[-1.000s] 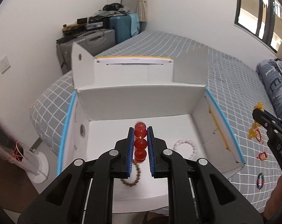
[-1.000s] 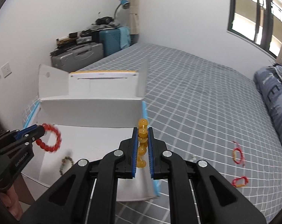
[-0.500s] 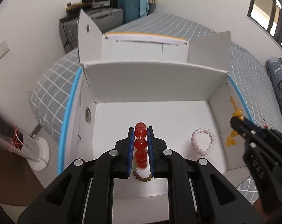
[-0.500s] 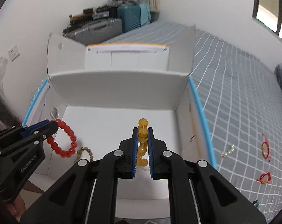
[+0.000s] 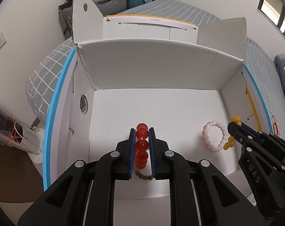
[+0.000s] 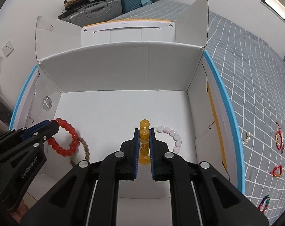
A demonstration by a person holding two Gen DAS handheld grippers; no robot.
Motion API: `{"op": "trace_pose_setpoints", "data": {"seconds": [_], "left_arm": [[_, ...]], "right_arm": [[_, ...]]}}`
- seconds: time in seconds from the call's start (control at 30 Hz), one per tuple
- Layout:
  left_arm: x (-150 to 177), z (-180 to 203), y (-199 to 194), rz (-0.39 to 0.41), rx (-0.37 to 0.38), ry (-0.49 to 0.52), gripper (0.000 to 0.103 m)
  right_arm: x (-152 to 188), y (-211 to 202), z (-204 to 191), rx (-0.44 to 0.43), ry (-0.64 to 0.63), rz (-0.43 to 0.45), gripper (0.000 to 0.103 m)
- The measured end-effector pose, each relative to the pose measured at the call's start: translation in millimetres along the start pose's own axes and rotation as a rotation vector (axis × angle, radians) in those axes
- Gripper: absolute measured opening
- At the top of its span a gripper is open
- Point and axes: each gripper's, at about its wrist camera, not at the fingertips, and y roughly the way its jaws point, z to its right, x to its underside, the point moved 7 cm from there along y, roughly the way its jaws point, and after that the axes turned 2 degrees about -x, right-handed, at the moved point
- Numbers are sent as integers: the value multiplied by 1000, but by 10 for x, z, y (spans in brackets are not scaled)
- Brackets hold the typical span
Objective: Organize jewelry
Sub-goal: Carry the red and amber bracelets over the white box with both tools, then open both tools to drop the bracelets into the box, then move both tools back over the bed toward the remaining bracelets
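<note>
A bed [image 6: 255, 79] with a grey checked cover fills the room, and suitcases [image 6: 97, 11] stand stacked against the far wall. On the bed sits a big white cardboard box [image 5: 151, 69] with blue edges and its flaps standing up.

Both tools reach into the box from the near side. The left tool [image 5: 142, 131] is clamped on a red bead bracelet [image 5: 141, 146]; from the right wrist view that bracelet [image 6: 66, 141] hangs as a full loop from the tool's tip over the left part of the box floor. The right tool [image 6: 144, 131] is closed narrow on a yellow bead bracelet [image 6: 144, 141], held over the right part of the floor.

A pink bead bracelet [image 5: 215, 138] lies flat on the box floor, just beside the right tool's tip and touching or nearly touching the yellow beads; which one is hard to tell from here. A brown bead bracelet [image 6: 85, 150] with much smaller beads lies on the floor under the red loop.

Out on the bed cover, right of the box, smaller pieces lie well apart: two red cord bracelets [image 6: 278, 141], a short string of white beads [image 6: 247, 139] just beside the box wall, and a multicoloured bead bracelet [image 6: 264, 205] nearest the camera
</note>
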Motion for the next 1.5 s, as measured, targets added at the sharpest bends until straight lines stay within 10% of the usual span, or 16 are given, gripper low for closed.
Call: {"op": "trace_pose_setpoints", "data": {"seconds": [0.2,0.43,0.63,0.93,1.5], "left_arm": [[-16,-39,54,-18,-8,-19,15],[-76,-123,-164,57,-43,-44,52],[-79,-102,-327,98,-38,-40,70],[-42,81,-512,168,-26,-28,95],[10,1146,-890,267,45,103,96]], "right_arm": [[7,64,-2,2,16,-21,11],[-39,-91,41,-19,32,32,62],[-94,-349,135,2,34,91,80],[-119,-725,477,43,59,174,94],[230,-1178,1530,131,147,198,95]]}}
